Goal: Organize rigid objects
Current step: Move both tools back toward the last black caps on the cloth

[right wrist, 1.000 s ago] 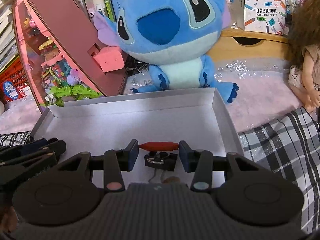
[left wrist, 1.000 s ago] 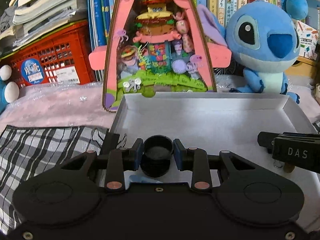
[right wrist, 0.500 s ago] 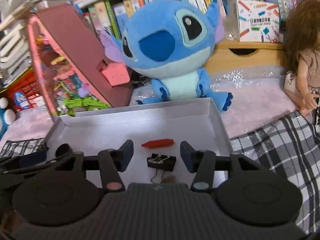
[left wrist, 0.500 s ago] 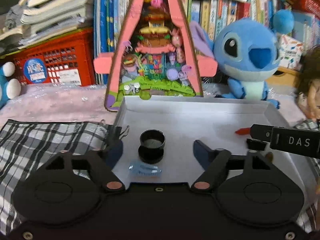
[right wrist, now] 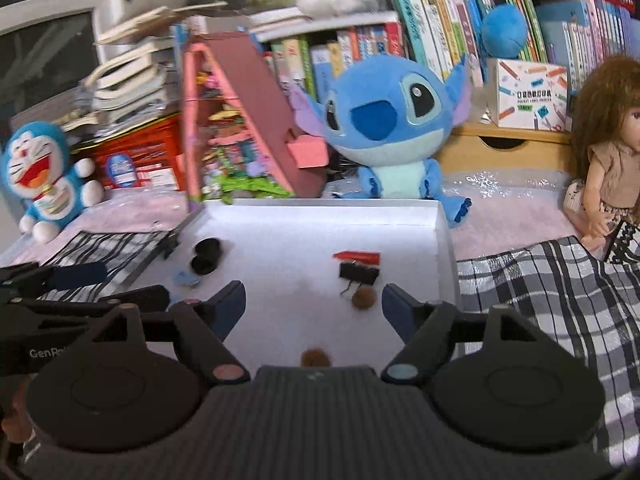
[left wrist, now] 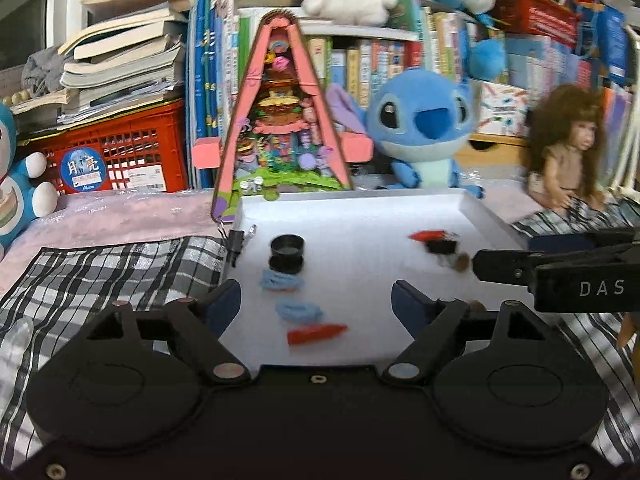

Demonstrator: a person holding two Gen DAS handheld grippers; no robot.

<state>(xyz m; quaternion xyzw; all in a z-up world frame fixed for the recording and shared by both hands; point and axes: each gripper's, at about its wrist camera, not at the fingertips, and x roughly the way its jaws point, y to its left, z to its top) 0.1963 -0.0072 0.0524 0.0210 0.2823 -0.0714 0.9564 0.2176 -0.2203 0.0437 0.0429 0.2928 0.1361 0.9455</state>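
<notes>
A white tray (left wrist: 472,200) lies on the plaid cloth. In it rest two stacked black caps (left wrist: 286,254), two blue clips (left wrist: 280,280), a red piece (left wrist: 316,333) near the front, a second red piece (right wrist: 357,257), a black binder clip (right wrist: 358,273) and two brown round bits (right wrist: 363,298). My left gripper (left wrist: 316,304) hovers over the tray's near left part. Its jaws are opening and hold nothing. My right gripper (right wrist: 314,304) hovers over the near right part. Its jaws are opening too, with nothing gripped. Each gripper shows at the side of the other's view.
Behind the tray stand a blue plush (right wrist: 384,128), a pink triangular toy house (left wrist: 280,120) and a red crate (left wrist: 120,156). A doll (right wrist: 608,152) sits at the right and a blue-and-white plush (right wrist: 44,176) at the left. Plaid cloth (right wrist: 540,292) flanks the tray.
The left gripper let go of the black cap and the right let go of the red piece. Both opened wide and drew back and up from the tray.
</notes>
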